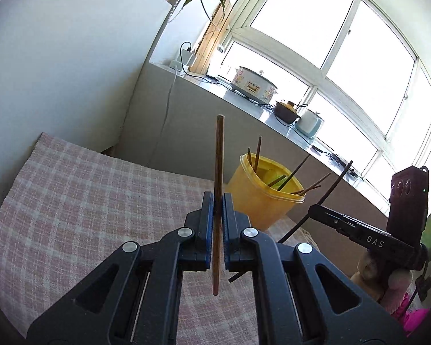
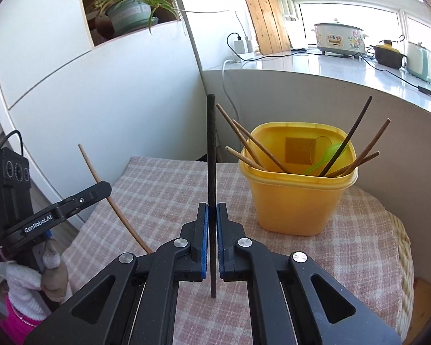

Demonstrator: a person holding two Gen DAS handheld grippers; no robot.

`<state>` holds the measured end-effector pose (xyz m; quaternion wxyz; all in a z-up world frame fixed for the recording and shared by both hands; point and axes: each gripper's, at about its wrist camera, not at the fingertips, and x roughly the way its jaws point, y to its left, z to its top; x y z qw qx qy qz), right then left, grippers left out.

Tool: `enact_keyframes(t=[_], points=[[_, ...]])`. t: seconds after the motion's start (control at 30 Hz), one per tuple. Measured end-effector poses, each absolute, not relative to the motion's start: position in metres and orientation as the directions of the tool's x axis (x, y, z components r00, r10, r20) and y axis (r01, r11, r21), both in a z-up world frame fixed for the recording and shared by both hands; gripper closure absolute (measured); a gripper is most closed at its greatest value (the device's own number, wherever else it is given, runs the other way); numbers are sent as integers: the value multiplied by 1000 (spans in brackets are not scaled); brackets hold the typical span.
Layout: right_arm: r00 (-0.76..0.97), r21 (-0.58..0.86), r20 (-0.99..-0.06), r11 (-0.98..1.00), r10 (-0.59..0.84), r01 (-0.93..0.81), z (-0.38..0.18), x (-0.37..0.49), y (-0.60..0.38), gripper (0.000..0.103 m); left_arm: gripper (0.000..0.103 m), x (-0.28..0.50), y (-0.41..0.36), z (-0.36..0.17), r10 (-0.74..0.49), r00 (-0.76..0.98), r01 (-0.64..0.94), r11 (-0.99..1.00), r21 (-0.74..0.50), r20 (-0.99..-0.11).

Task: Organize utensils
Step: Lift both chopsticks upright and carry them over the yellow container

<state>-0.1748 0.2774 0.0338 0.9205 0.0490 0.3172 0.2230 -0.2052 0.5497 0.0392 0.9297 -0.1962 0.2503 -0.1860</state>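
Note:
My left gripper (image 1: 217, 201) is shut on a brown wooden chopstick (image 1: 217, 172) that stands upright between its blue pads, left of the yellow tub (image 1: 261, 198). My right gripper (image 2: 212, 211) is shut on a black chopstick (image 2: 211, 149), also upright, left of the same yellow tub (image 2: 296, 201). The tub holds several brown and dark chopsticks and a green plastic spoon (image 2: 326, 156). The right gripper (image 1: 316, 211) shows at the right of the left wrist view with its black chopstick (image 1: 334, 185). The left gripper (image 2: 103, 188) shows at the left of the right wrist view with its brown chopstick (image 2: 100, 184).
A pink checked cloth (image 2: 158, 189) covers the small table, with a wicker edge (image 2: 403, 247) at the right. Behind runs a white windowsill (image 2: 301, 63) with a flowered cooker (image 2: 337, 38), a dark pot and a kettle. A white cabinet (image 2: 86, 86) with a potted plant stands at the left.

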Motion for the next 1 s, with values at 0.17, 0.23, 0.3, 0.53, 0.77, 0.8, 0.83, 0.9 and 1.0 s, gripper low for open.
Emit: enact_keyframes(t=[0.17, 0.23, 0.3, 0.53, 0.77, 0.8, 0.83, 0.9, 1.0], points=[[751, 253, -504, 904, 427, -345, 50, -177, 256, 99, 100, -199, 530, 61, -470, 812, 297, 843, -447, -347], [764, 254, -487, 906, 422, -339, 56, -179, 250, 99, 100, -198, 522, 69, -477, 815, 315, 842, -438, -331], [779, 253, -468, 908, 417, -334, 63, -181, 245, 99, 100, -196, 514, 76, -483, 817, 330, 840, -430, -315], [826, 255, -396, 913, 400, -320, 88, -183, 223, 99, 100, -183, 494, 101, -509, 820, 379, 825, -419, -260], [851, 269, -347, 911, 393, -311, 106, -170, 208, 99, 100, -163, 474, 122, -522, 822, 413, 821, -394, -228], [855, 267, -340, 912, 391, -311, 109, -169, 207, 99, 100, -161, 472, 125, -524, 822, 417, 821, -390, -222], [859, 265, -332, 912, 390, -312, 111, -167, 206, 99, 100, -158, 469, 128, -523, 824, 420, 822, -384, -218], [866, 257, -320, 915, 384, -311, 116, -163, 204, 99, 100, -152, 464, 133, -523, 826, 426, 823, -375, -210], [872, 252, -309, 917, 380, -310, 122, -155, 201, 99, 100, -145, 457, 140, -528, 826, 438, 822, -365, -198]])
